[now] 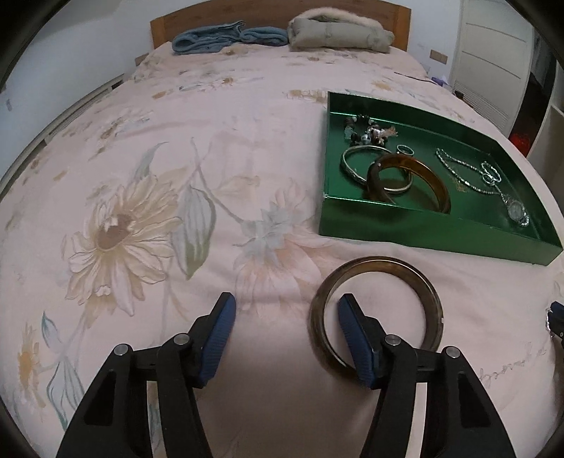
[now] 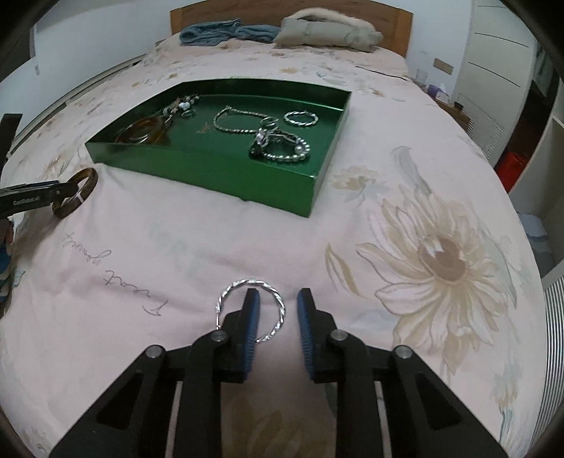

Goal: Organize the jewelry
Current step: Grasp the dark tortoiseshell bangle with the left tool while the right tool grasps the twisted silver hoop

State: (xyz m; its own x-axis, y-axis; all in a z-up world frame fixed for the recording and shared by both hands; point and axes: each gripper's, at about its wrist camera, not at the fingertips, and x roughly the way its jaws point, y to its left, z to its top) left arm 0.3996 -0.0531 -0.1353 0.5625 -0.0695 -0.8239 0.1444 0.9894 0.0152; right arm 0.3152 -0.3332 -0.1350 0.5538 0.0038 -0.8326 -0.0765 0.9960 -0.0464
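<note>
A green tray (image 1: 405, 230) sits on the bed and holds bangles, necklaces, rings and a beaded piece; it also shows in the right wrist view (image 2: 218, 169). My left gripper (image 1: 285, 304) is open. Its right finger (image 1: 352, 327) lies inside a dark brown bangle (image 1: 428, 292) on the bedspread, with the bangle's near-left rim between the jaws. That bangle also shows at the left of the right wrist view (image 2: 88, 179). My right gripper (image 2: 277, 301) is open. Its left finger (image 2: 250, 313) lies inside a twisted silver hoop (image 2: 278, 306), whose right rim is between the jaws.
The pink floral bedspread (image 1: 176, 176) covers the whole bed. Folded blue cloth (image 1: 225, 37) and a beige bundle (image 1: 338, 33) lie at the wooden headboard. White cabinets (image 1: 493, 53) stand right of the bed.
</note>
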